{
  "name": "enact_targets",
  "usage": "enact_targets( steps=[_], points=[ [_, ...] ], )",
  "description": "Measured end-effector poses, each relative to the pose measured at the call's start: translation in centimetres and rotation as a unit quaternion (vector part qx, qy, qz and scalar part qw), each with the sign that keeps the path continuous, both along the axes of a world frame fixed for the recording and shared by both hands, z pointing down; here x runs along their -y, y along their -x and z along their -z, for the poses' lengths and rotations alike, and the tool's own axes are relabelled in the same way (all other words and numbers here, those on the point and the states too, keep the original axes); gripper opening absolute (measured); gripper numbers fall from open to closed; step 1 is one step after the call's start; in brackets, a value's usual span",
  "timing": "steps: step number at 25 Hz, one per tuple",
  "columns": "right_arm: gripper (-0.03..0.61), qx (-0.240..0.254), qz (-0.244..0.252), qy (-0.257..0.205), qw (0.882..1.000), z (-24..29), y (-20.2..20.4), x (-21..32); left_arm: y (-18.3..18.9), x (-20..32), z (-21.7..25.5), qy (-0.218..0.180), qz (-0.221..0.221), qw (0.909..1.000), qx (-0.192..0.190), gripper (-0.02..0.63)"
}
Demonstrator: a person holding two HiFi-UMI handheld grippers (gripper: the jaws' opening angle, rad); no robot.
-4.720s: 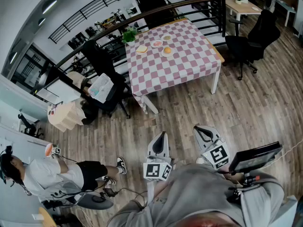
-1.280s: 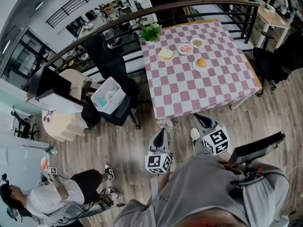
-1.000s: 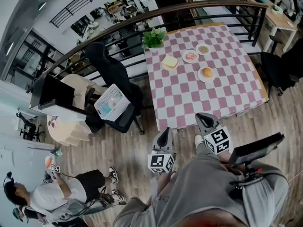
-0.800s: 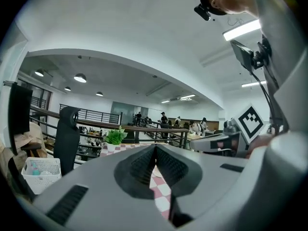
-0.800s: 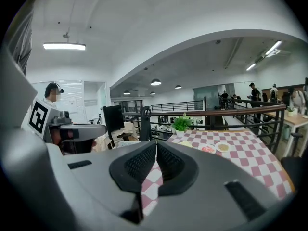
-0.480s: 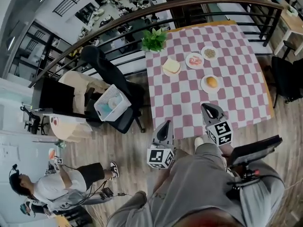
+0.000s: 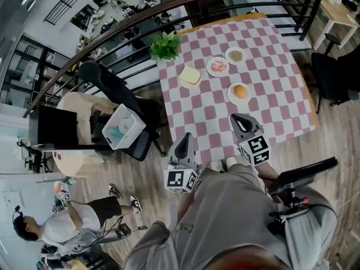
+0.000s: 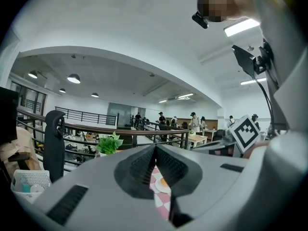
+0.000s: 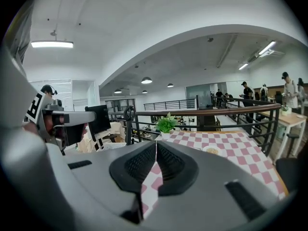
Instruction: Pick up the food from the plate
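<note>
**At the near edge of the table, both grippers closed and empty**

I judge this to be the reach-in step: nothing has been picked up yet. My left gripper (image 7: 186, 139) hangs just short of the near edge of the checked table (image 7: 281, 111). Its own view shows the jaws pressed together at the tips with nothing between them. Only a sliver of tablecloth and a plate shows through the slit below. My right gripper (image 7: 237, 119) sits over the near part of the table, and its jaws are also closed tip to tip on nothing.

The food is all on the table. A round golden bun (image 7: 241, 91) sits on a white plate (image 7: 230, 95) just beyond the right gripper's tips, and it is the piece nearest the near edge. Farther in, a square slice of bread (image 7: 190, 75) lies toward the left edge. A plate of reddish food (image 7: 217, 66) is beside it, and a small plate of brownish food (image 7: 235, 55) is closest to the far edge. A potted plant (image 7: 165, 45) marks the far left corner.

The task doesn't say which piece, so I'd go for the bun because the right gripper is already lined up with it. That means spreading the right jaws first, carrying them forward and down so they straddle the bun, then closing gently. It looks soft and could squash or roll off the plate. The left gripper can wait where it is.
</note>
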State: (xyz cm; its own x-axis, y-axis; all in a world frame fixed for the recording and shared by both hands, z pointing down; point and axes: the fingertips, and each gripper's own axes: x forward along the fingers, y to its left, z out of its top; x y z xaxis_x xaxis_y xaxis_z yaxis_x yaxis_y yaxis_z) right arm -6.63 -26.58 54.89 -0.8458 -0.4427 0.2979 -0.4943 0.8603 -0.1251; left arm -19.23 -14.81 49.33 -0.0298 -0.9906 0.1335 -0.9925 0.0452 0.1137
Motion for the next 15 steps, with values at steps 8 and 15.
enact_targets(
  steps=[8, 15],
  points=[
    [0.015, -0.050, -0.020, 0.007, 0.999, -1.8, -0.1, -0.7, 0.5, 1.4, -0.7, -0.004, -0.045, 0.9989, -0.013, 0.009],
    [0.017, -0.098, -0.052, 0.012, 0.994, -4.8, -0.6, 0.9, 1.7, 1.0, -2.2, 0.009, -0.060, 0.9978, -0.025, 0.009]
  ],
)
